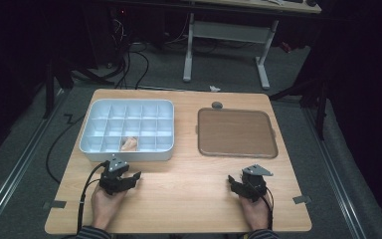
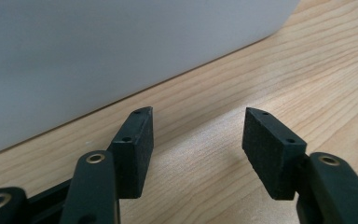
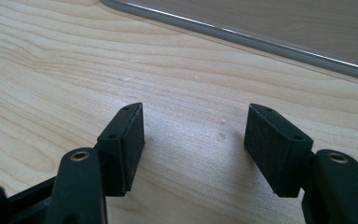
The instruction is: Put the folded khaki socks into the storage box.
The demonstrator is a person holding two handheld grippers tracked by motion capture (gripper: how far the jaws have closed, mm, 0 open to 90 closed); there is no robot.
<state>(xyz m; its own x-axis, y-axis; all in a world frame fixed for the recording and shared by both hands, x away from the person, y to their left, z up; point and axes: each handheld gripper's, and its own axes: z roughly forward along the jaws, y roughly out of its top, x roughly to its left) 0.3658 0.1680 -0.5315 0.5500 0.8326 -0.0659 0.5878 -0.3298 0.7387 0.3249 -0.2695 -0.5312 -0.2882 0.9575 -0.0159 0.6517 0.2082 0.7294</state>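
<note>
A white compartment box [image 1: 94,110] stands at the back left of the wooden table, with a pale tan object [image 1: 129,144] in one front cell. A brown tray [image 1: 237,132] lies at the back right. My left gripper [image 1: 129,175] rests low on the table just in front of the box, open, nothing between its jaws; its own view shows the box wall [image 2: 121,51] close ahead and my left gripper [image 2: 198,140] over bare wood. My right gripper [image 1: 236,180] sits near the front right, open and empty; in its own view my right gripper [image 3: 196,135] faces the tray rim [image 3: 261,42].
A small dark round object [image 1: 217,105] lies on the table behind the tray. Bare wood [image 1: 189,174] stretches between the two grippers. Beyond the table are a desk frame [image 1: 229,35] and cables on the floor [image 1: 129,59].
</note>
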